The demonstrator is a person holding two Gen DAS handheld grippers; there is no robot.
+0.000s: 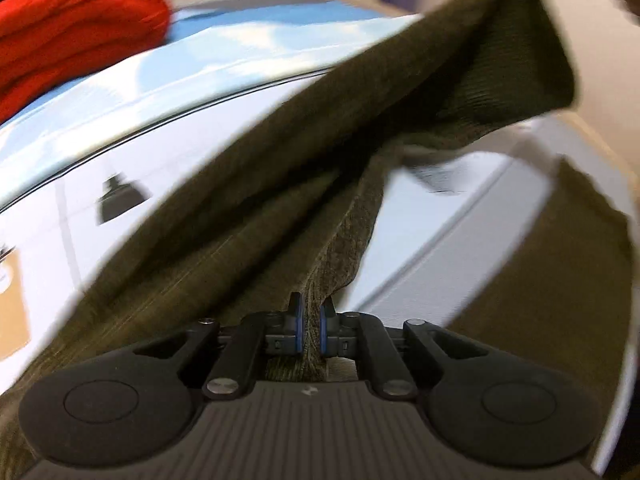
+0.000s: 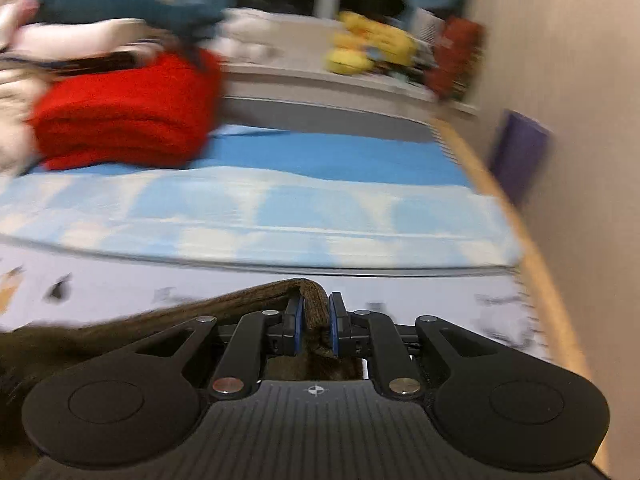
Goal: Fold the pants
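Olive-brown knit pants [image 1: 304,168], lifted over the bed [image 2: 304,208], pinched at two points.

Pale blue bed below; folded red blanket [image 2: 128,120] at 10 o'clock. Left gripper [image 1: 311,320] clamped on a bunched fold; right gripper [image 2: 316,320] clamped on a rolled edge. Advice: keep both holds level, draw fabric taut, lower evenly so legs align.

Left gripper [image 1: 311,322]: blue pads clamped on olive-brown pants [image 1: 280,184], fabric stretched up toward upper right. Red folded cloth [image 1: 76,28] seen upper left on blue-and-white bedding [image 1: 224,48].
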